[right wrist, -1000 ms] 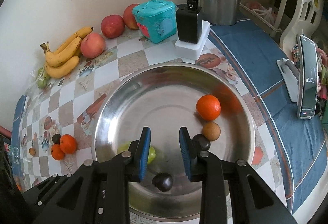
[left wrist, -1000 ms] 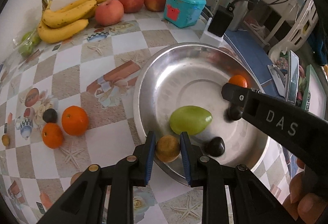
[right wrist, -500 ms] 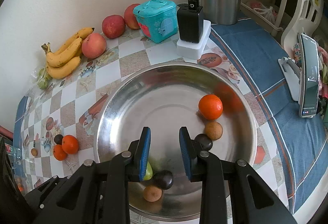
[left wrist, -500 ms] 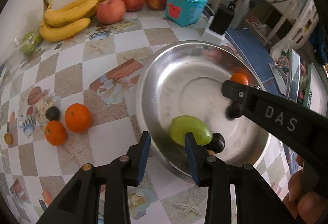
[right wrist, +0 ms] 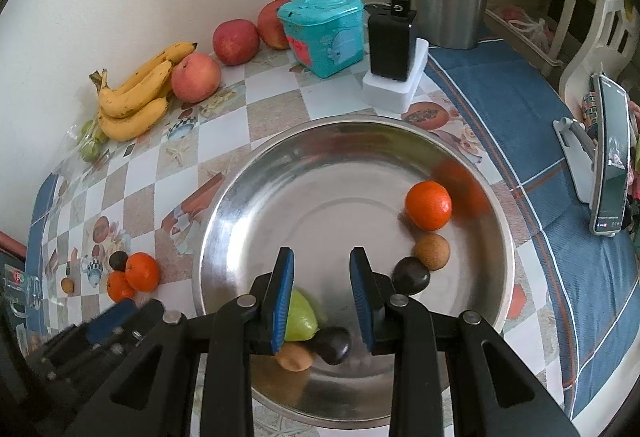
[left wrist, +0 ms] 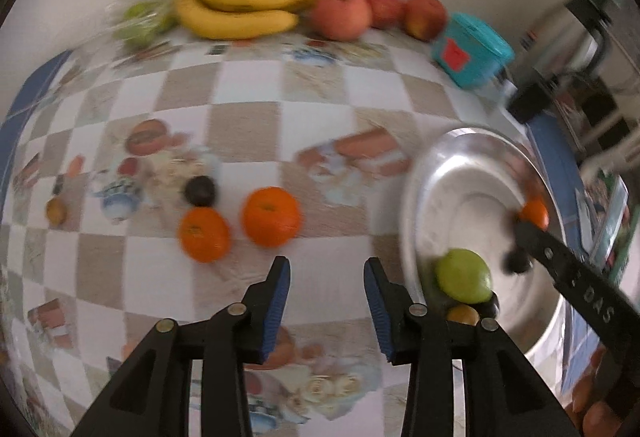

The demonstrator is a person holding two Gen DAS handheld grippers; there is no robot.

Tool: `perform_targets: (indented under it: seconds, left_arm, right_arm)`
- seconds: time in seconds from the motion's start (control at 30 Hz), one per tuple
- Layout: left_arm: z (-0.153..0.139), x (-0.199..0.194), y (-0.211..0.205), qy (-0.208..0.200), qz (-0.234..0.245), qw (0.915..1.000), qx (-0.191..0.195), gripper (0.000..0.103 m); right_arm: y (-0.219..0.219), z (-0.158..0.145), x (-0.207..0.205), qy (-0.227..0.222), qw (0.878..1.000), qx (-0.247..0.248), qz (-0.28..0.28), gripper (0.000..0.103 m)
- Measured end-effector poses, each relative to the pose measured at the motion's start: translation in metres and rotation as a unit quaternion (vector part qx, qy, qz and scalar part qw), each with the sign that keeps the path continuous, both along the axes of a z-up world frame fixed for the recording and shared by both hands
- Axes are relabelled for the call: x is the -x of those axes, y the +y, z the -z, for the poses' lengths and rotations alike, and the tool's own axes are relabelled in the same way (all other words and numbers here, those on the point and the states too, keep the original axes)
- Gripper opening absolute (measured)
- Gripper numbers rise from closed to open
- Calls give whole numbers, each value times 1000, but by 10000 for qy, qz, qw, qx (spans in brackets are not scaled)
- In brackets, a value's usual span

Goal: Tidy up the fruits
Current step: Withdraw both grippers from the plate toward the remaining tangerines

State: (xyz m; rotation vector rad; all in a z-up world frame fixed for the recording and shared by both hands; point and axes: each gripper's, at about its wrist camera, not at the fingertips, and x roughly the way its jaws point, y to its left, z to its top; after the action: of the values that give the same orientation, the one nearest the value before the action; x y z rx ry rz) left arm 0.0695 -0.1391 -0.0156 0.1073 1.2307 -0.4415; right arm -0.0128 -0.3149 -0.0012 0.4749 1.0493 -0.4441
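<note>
Partway done. In the steel bowl: green fruit, one orange, two dark fruits, two small brown ones. Still on the table beside the bowl: two oranges, a dark fruit, a small brown one; bananas and apples beyond the bowl, at the wall. Since a second ago: brown fruit dropped in the bowl, left gripper swung toward the oranges, jaws just opened, apart, empty. Right gripper over the bowl, jaws narrowly apart, empty.

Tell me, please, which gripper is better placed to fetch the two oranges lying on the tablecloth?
Left. The left gripper, open and empty, hangs just short of the two oranges. The right gripper hangs over the steel bowl, away from them.
</note>
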Motion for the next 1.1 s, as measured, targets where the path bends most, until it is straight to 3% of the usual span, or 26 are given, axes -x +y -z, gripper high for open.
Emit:
perform_targets:
  seconds: [0.3, 0.53, 0.6, 0.63, 0.67, 0.73, 0.9, 1.03, 1.1]
  left_arm:
    - [-8, -22, 42, 49, -691, 9975, 170, 42]
    - [-8, -26, 54, 95, -869, 9959, 235, 42]
    - [-8, -25, 53, 103, -857, 9960, 219, 47]
    - [-7, -25, 52, 115, -853, 9961, 204, 63]
    - [-6, -25, 52, 127, -859, 9960, 189, 76]
    - [-5, -24, 51, 147, -868, 9960, 176, 78]
    - [1, -24, 50, 200, -869, 9960, 16, 85]
    - [2, -25, 53, 97, -964, 9952, -103, 102]
    - [1, -26, 55, -19, -1030, 9945, -173, 103]
  right_arm:
    - [19, -4, -7, -74, 9994, -69, -335, 30]
    - [30, -5, -11, -60, 9989, -16, -472, 30]
    - [29, -5, -11, -38, 9989, 13, -463, 31]
    - [29, -4, -11, -11, 9990, 40, -445, 41]
    - [29, -3, -12, 39, 9991, 59, -428, 57]
    - [29, 0, -12, 101, 9990, 69, -433, 70]
    - [30, 2, -13, 176, 9987, 129, -468, 75]
    - [31, 3, -13, 174, 9985, 200, -477, 85]
    - [32, 2, -13, 148, 9982, 256, -513, 88]
